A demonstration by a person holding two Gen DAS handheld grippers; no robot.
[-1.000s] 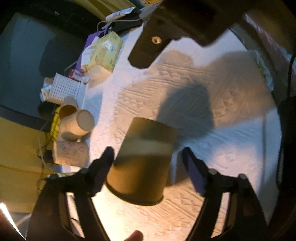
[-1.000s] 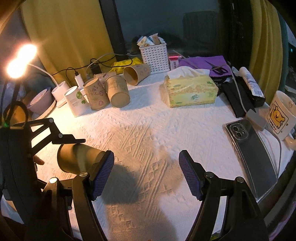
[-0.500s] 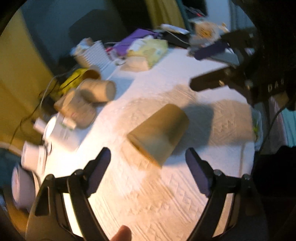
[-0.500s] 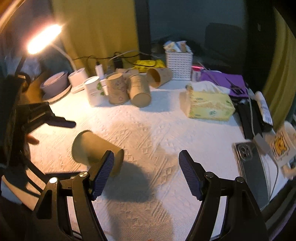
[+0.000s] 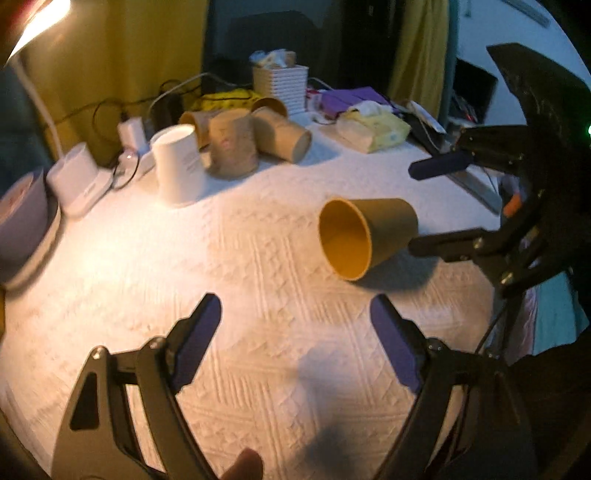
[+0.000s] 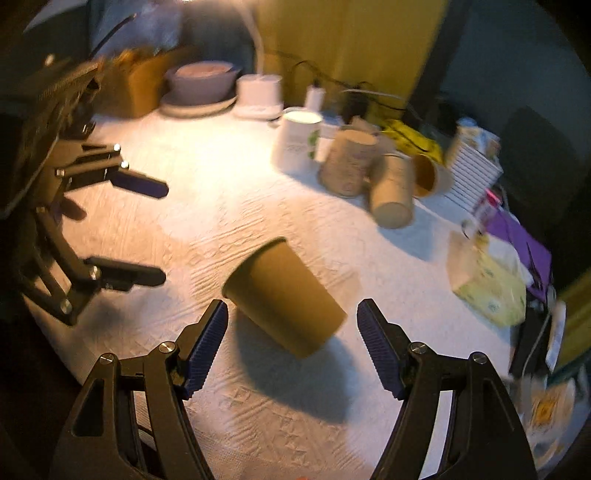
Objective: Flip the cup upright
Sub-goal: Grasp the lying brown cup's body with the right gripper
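A brown paper cup [image 5: 365, 236] lies on its side on the white textured cloth, its open mouth towards the left wrist camera. In the right wrist view the cup [image 6: 284, 299] lies just beyond and between the fingers, its base towards the camera. My left gripper [image 5: 295, 332] is open and empty, a little short of the cup. My right gripper [image 6: 291, 339] is open, its fingertips on either side of the cup's base end, not touching it. The right gripper's fingers [image 5: 439, 166] show at the right of the left wrist view.
A cluster of paper cups [image 5: 240, 144] and a white cup [image 5: 177, 166] stand at the back. A tissue pack [image 5: 373, 129], a white basket [image 5: 280, 85], a bowl [image 6: 203, 81] and cables lie along the far edge. A lamp [image 5: 33, 22] shines at the upper left.
The left gripper has let go of the cup and pulled back; the cup now lies on the cloth. The right gripper has swung round behind the cup's base.
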